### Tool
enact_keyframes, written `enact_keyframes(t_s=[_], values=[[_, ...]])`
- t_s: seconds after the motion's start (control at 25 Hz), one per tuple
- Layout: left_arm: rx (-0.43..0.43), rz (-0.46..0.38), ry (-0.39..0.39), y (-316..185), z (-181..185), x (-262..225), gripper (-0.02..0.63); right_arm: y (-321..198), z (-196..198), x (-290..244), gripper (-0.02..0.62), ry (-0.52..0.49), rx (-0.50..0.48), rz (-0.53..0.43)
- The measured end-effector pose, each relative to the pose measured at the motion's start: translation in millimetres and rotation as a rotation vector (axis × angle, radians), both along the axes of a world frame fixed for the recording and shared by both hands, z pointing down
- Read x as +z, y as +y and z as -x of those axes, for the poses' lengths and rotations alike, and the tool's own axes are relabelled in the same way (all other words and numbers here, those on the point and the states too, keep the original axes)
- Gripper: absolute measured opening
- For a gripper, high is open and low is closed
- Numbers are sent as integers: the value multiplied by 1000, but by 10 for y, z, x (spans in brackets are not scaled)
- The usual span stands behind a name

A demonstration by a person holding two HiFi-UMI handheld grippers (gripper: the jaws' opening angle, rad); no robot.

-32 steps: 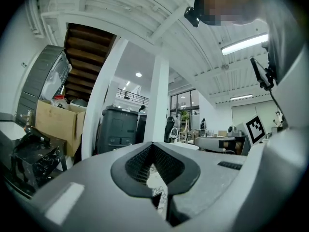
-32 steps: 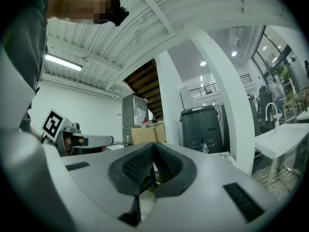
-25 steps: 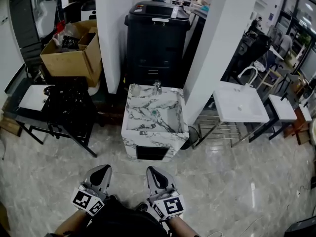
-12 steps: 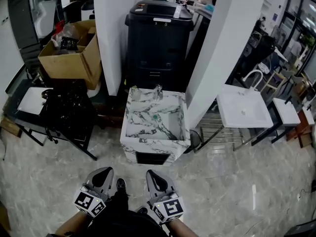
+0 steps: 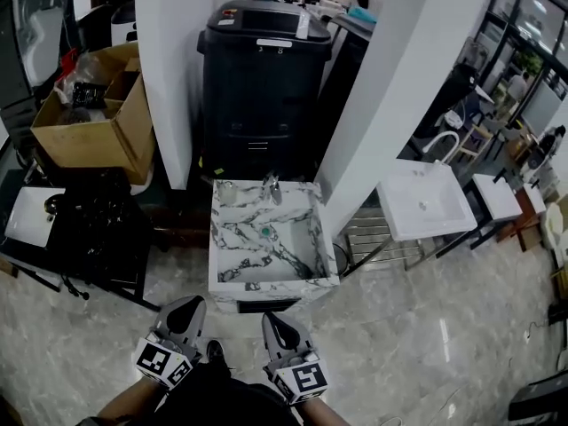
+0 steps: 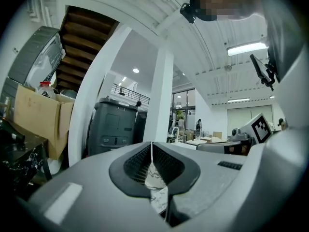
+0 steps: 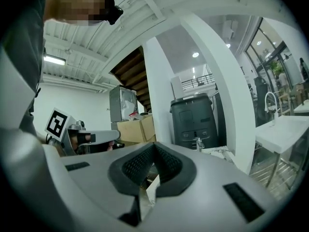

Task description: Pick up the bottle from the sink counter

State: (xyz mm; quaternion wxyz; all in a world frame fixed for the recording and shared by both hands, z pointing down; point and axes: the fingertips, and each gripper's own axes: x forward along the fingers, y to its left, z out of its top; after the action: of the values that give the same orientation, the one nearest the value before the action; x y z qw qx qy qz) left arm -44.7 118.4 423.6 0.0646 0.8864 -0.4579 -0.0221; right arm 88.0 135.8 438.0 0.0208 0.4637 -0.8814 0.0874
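A white marble sink cabinet (image 5: 232,281) with a chrome tap (image 5: 272,187) stands on the floor ahead of me. At its back left corner sits a small pale thing (image 5: 227,192) that may be the bottle; it is too small to tell. My left gripper (image 5: 187,303) and right gripper (image 5: 269,314) are held low and side by side, short of the sink's front edge. Both are shut and empty. In the left gripper view the jaws (image 6: 151,147) meet in a thin seam. The right gripper view shows the same closed pair (image 7: 154,147), with the tap (image 7: 198,143) beyond.
Behind the sink a black bin (image 5: 263,78) stands between two white pillars (image 5: 164,69) (image 5: 390,87). A cardboard box (image 5: 85,122) and a black table with clutter (image 5: 99,229) are at the left. A white basin (image 5: 424,201) on a metal frame is at the right.
The view has moved forward, so the marble sink now lies closer to both grippers. The grippers stay shut, side by side.
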Motion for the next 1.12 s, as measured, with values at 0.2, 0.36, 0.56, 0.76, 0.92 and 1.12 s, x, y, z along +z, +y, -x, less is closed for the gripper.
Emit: enact_keyframes(t_s=[0.2, 0.36, 0.56, 0.76, 0.92, 1.12], values=[[6, 7, 20, -571, 403, 89, -5, -489, 353, 78, 6, 20, 24, -1], [10, 10, 8, -973, 617, 140, 0, -833, 529, 103, 6, 39, 41, 8], [3, 3, -4, -1379, 734, 234, 0, -1201, 429, 182, 6, 61, 68, -5], [-34, 30, -20, -1728, 677, 403, 0, -1572, 250, 244, 6, 69, 67, 32], [-58, 66, -53, -1972, 545, 548, 16, -1880, 109, 383, 6, 49, 36, 38], [-80, 115, -107, -2454, 376, 812, 61, -2214, 9, 556, 8, 43, -44, 67]])
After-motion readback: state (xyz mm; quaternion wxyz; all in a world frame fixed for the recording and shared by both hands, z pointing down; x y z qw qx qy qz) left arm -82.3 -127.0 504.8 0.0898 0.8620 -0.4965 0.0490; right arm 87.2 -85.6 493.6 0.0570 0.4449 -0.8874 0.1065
